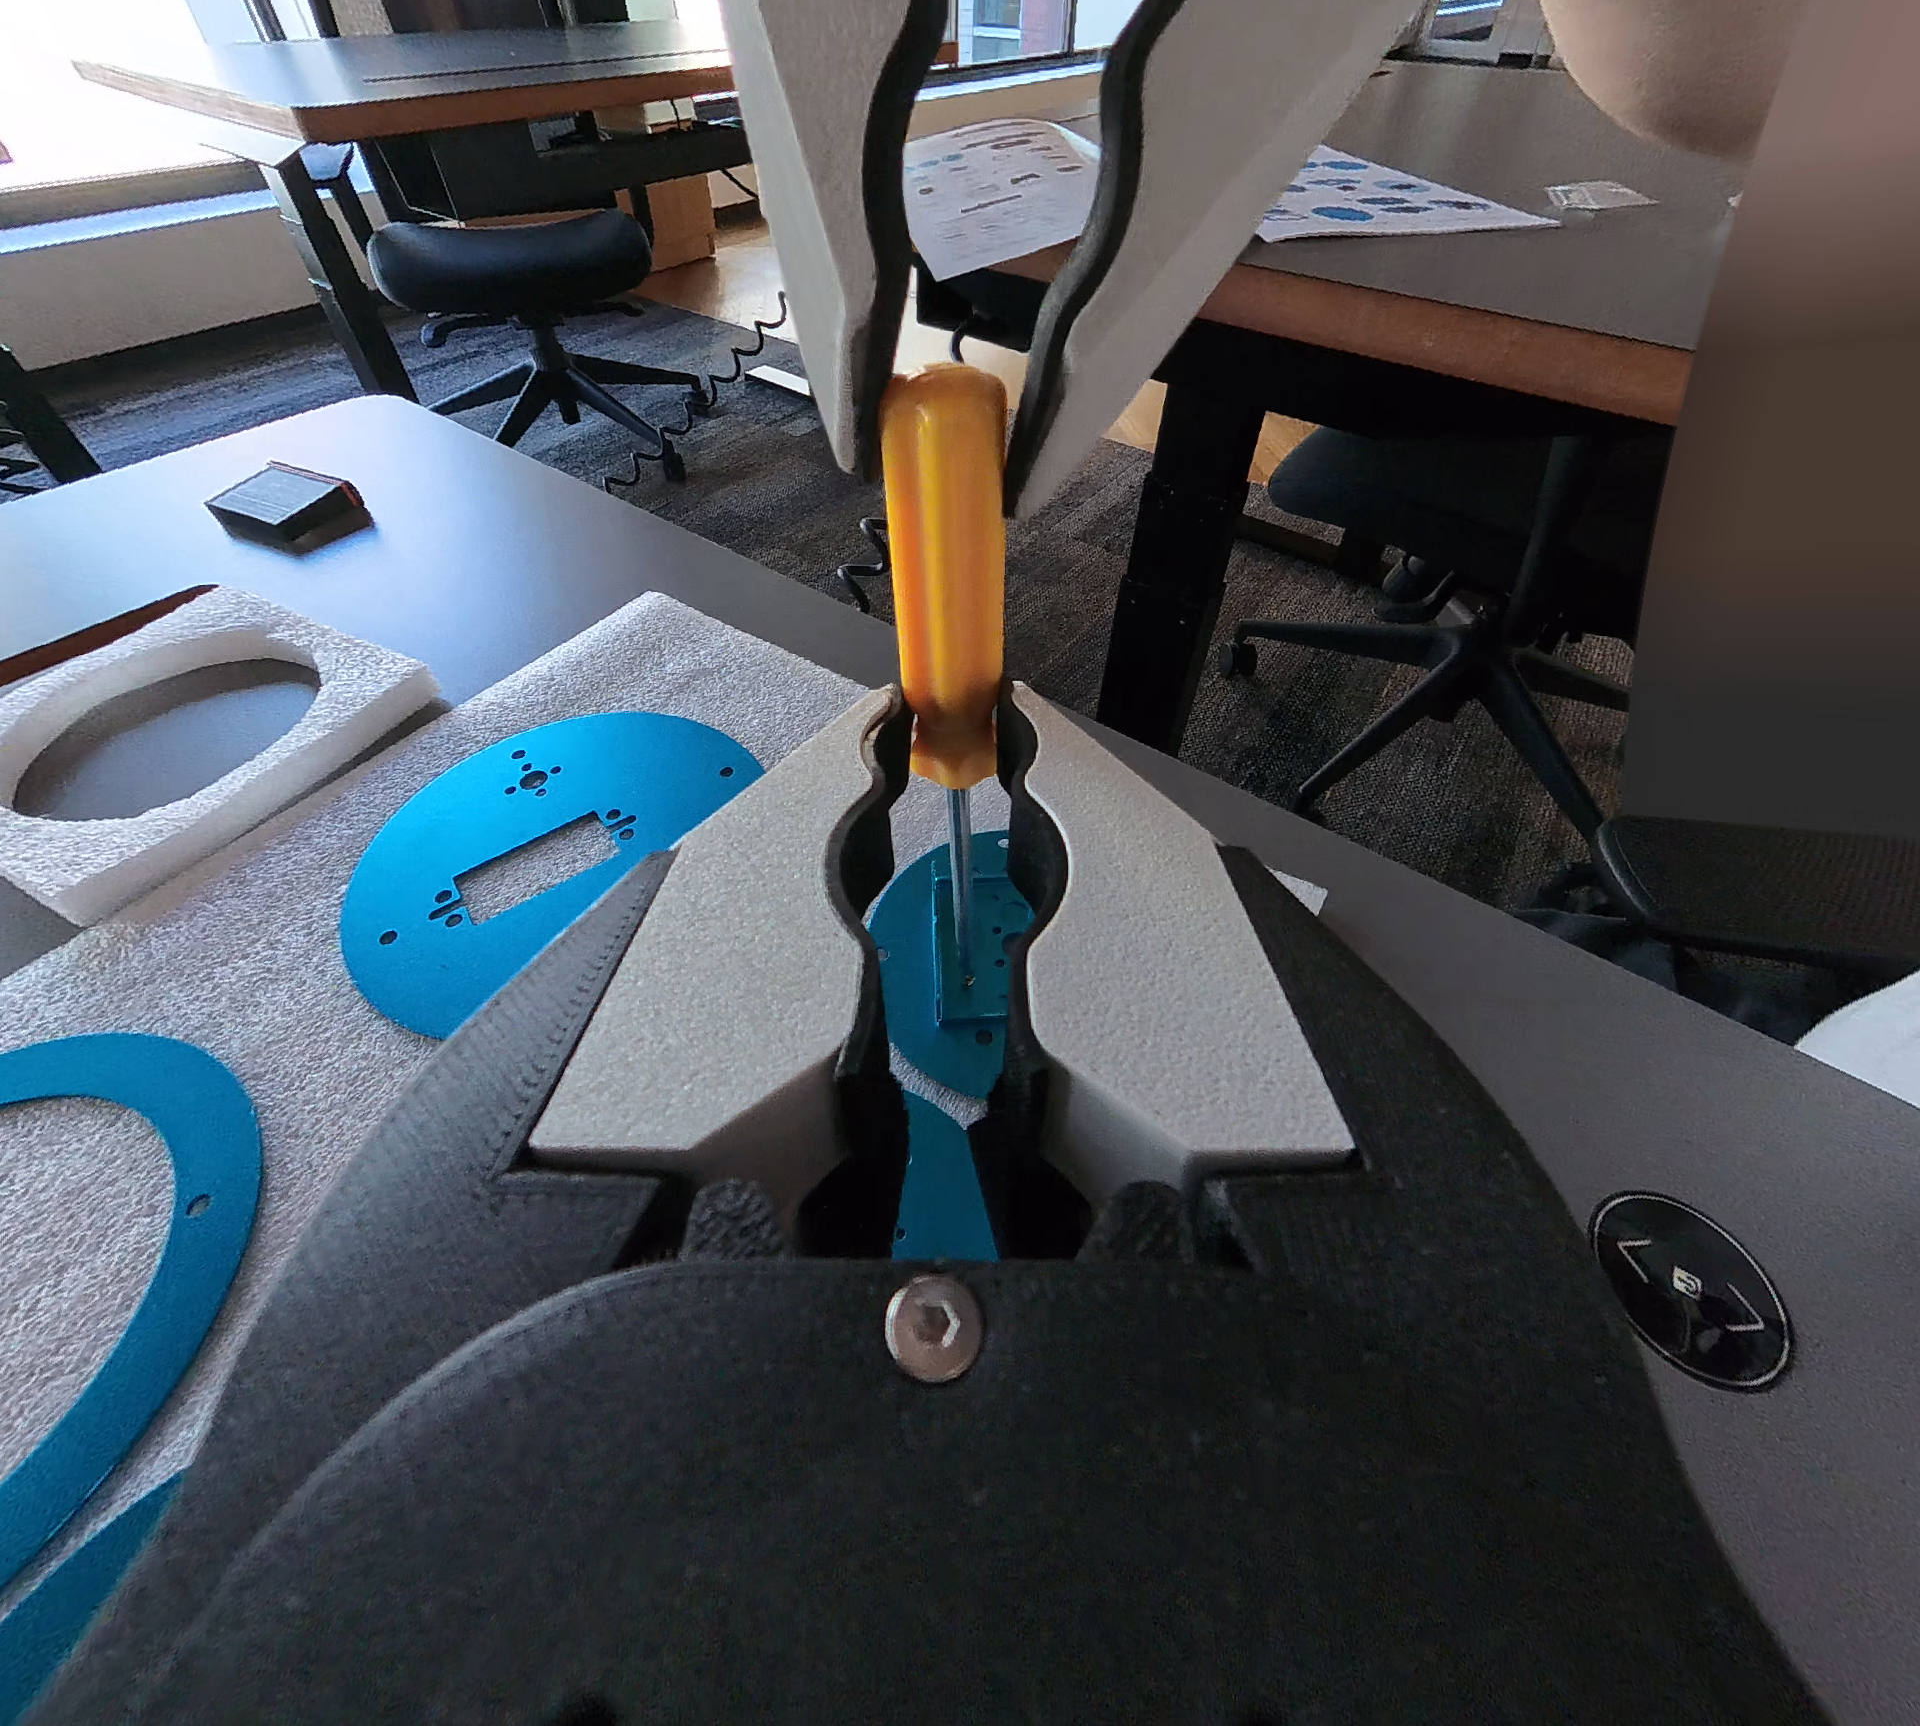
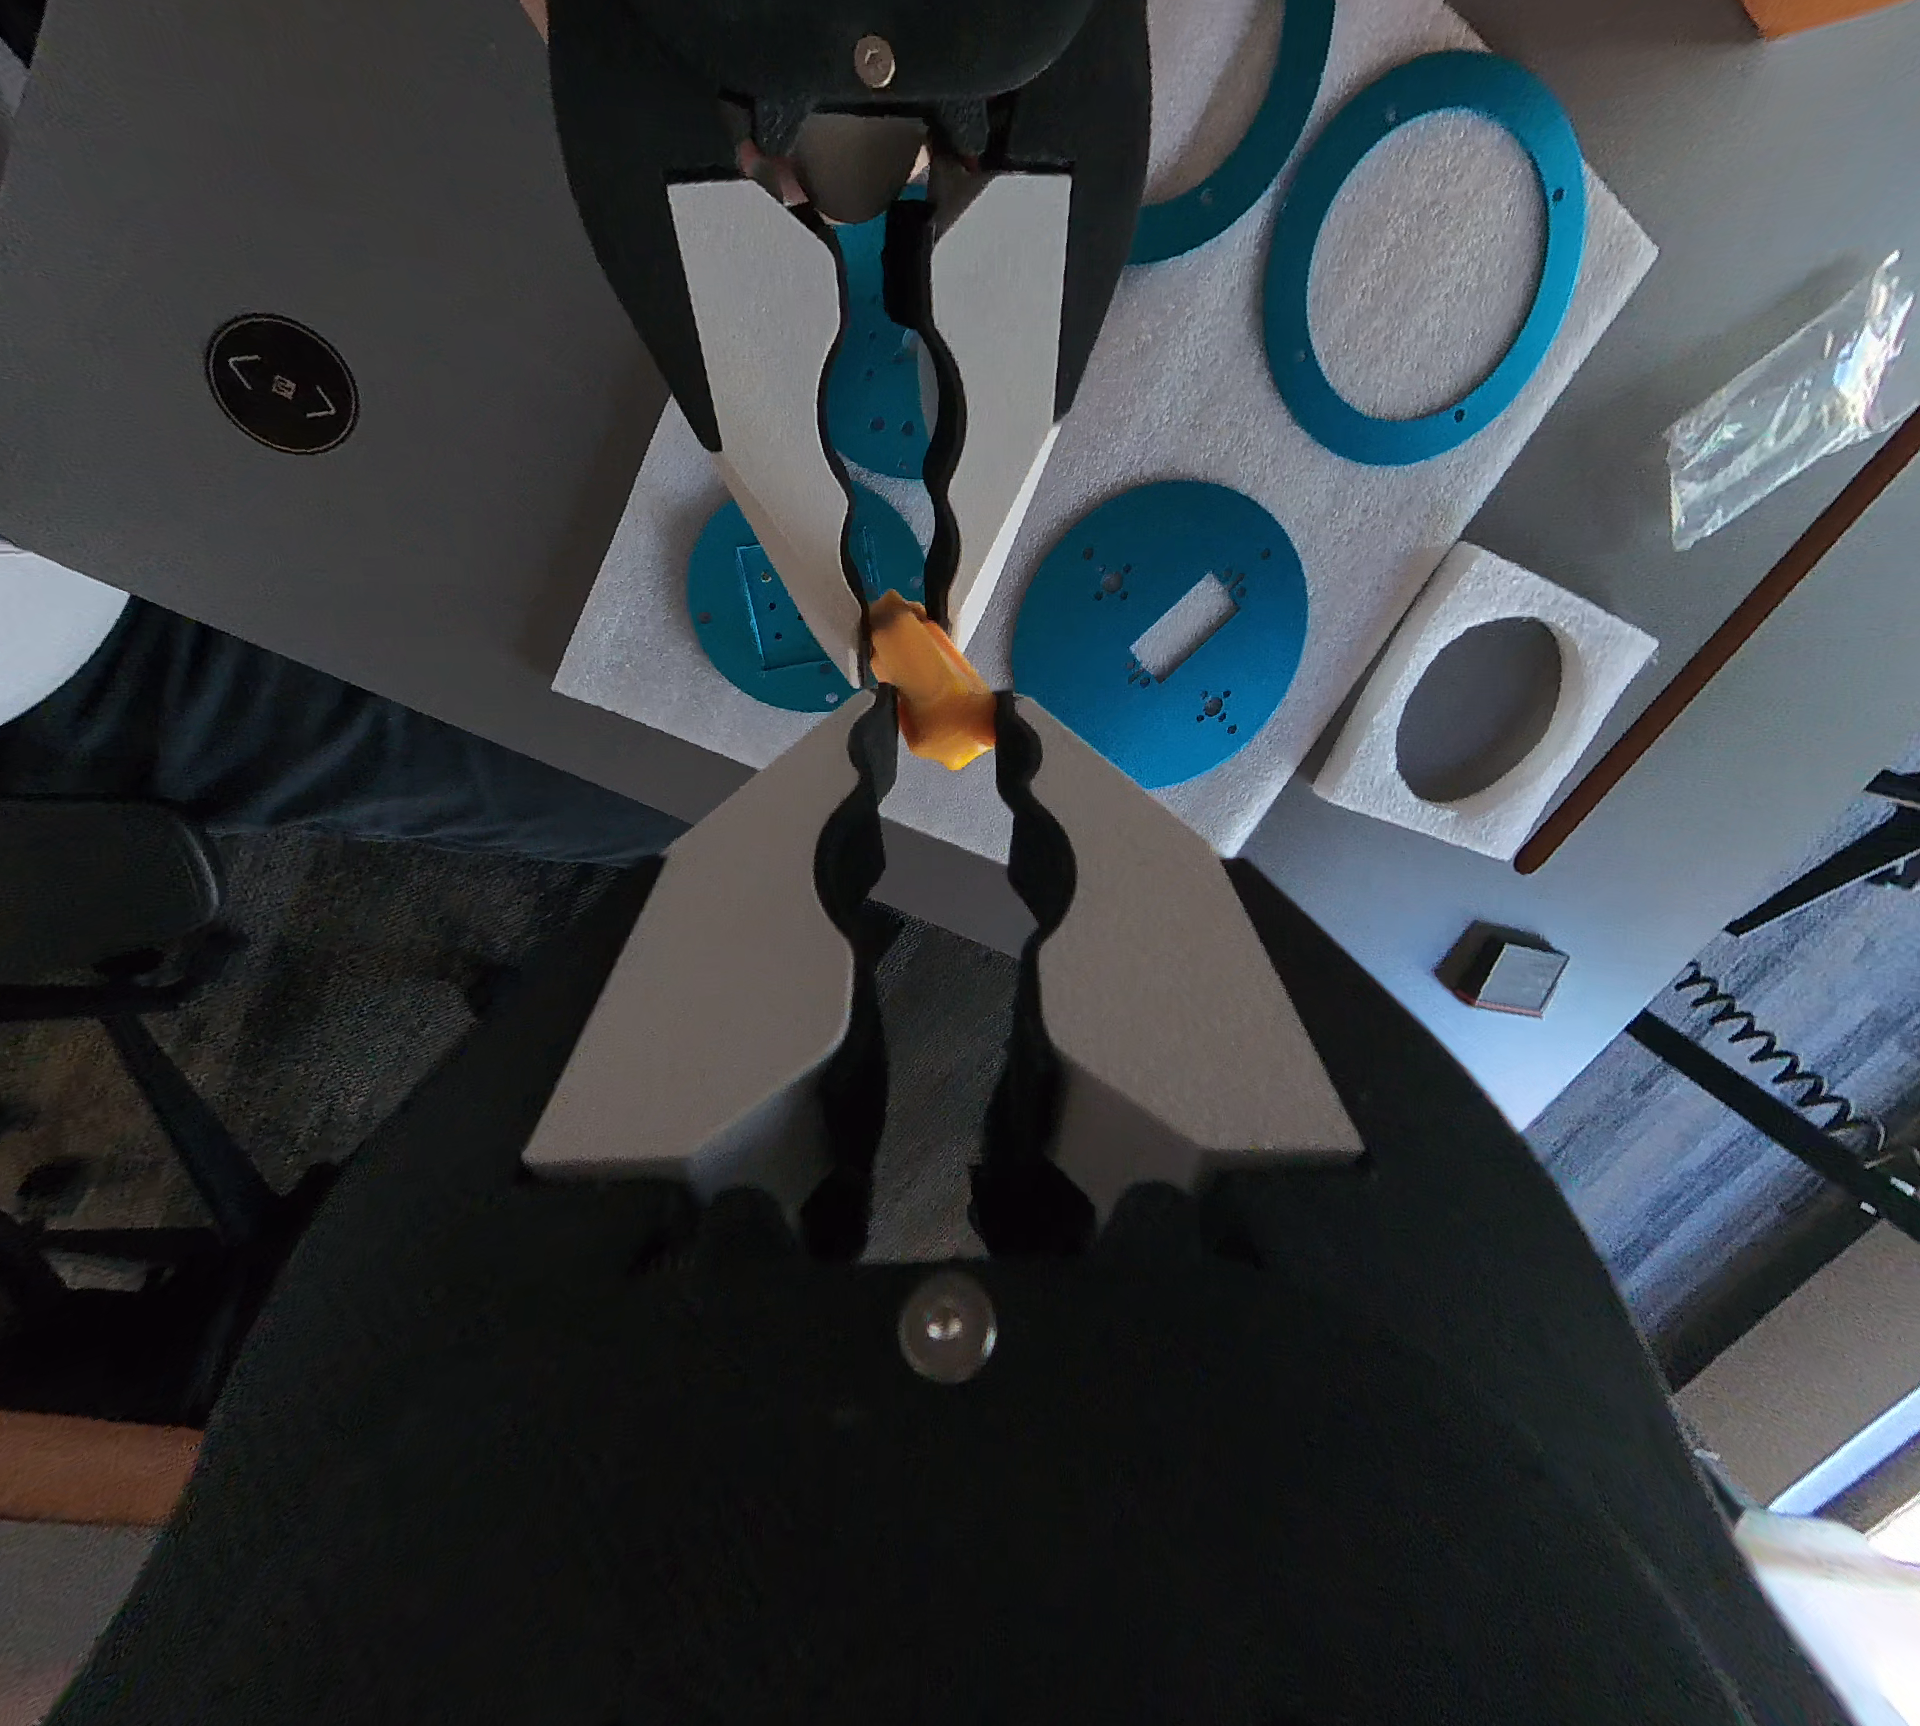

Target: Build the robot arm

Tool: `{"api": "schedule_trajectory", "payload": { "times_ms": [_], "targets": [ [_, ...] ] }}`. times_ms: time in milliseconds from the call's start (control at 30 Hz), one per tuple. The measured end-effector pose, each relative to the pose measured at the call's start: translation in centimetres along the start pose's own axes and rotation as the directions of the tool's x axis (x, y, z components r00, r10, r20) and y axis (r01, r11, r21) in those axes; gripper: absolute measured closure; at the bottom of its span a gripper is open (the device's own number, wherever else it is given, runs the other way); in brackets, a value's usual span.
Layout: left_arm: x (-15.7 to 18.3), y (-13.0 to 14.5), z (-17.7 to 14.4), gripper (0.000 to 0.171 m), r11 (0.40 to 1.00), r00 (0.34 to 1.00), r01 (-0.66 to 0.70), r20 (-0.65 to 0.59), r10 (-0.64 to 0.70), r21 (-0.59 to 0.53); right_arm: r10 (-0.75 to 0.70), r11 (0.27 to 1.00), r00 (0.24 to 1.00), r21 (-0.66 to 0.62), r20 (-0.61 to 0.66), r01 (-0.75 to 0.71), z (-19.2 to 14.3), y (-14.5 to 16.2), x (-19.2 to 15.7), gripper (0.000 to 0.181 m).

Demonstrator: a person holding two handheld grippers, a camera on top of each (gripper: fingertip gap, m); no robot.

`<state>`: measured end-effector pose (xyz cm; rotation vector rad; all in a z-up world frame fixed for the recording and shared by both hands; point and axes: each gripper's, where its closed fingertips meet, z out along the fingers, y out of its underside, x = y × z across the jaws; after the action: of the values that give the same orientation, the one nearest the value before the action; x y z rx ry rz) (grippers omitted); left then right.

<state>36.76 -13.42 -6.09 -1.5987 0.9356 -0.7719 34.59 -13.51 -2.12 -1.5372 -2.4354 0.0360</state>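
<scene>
Gripping one amber-handled screwdriver [image 1: 943, 575], both tongs are closing on it: the left gripper [image 1: 948, 715] at the handle's base, the right gripper [image 1: 935, 471] near its top. Its tip is pressing a blue bracket [image 1: 961, 959] on one blue disc [image 2: 790, 616], upon white foam [image 2: 1143, 388]. Lying nearby: another disc [image 2: 1158, 632] and two blue rings [image 2: 1423, 258].

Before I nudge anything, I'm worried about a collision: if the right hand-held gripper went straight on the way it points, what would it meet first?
The right hand-held gripper points down and is shut on the screwdriver handle top. Straight on, it would likely meet the left hand-held gripper lower on that handle first, though depth is unclear.
</scene>
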Motion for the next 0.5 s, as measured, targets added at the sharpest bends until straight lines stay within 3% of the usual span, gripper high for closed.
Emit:
{"api": "schedule_trajectory", "payload": {
  "times_ms": [200, 367, 500],
  "targets": [
    [0.27, 0.02, 0.06, 0.156, 1.000, 1.000, -0.004, -0.011, 0.004, 0.007, 0.154, 0.983, 0.987, -0.095, -0.048, -0.158, -0.09, 0.29, -0.35, 0.164],
    [0.31, 0.15, -0.04, 0.155, 1.000, 1.000, -0.001, -0.007, 0.001, 0.011, 0.351, 0.922, 0.933, -0.142, -0.084, -0.360, -0.06, 0.19, -0.43, 0.164],
    [0.16, 0.13, -0.28, 0.155, 1.000, 1.000, 0.007, -0.010, -0.006, 0.025, 0.292, 0.945, 0.952, -0.125, -0.097, -0.302, 0.03, -0.30, -0.20, 0.163]
  ]
}}
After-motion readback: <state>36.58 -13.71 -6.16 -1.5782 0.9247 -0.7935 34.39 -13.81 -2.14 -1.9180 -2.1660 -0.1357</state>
